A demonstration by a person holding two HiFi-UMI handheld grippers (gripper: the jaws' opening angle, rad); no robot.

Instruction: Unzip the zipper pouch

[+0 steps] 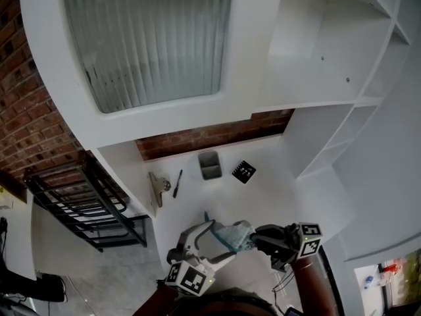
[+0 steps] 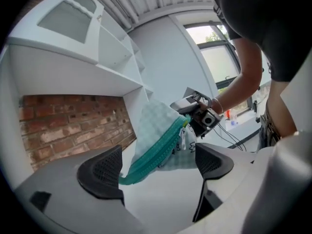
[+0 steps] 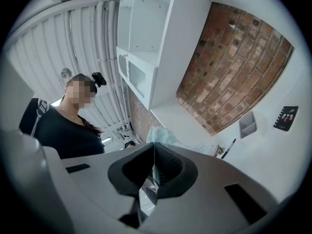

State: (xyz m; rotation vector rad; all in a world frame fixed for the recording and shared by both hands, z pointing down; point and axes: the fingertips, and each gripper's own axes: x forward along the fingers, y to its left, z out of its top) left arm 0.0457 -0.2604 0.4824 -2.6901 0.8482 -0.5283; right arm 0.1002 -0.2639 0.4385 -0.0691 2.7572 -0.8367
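While right gripper (image 3: 154, 165) pinches the zipper pouch (image 2: 156, 130) over the white desk (image 1: 266, 189), left gripper (image 2: 158, 167) gapes

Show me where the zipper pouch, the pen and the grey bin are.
zipper pouch (image 2: 155, 123): left gripper view, checked fabric side.
pen (image 1: 177, 184): head view, middle of barrel.
grey bin (image 1: 210, 174): head view, front wall.
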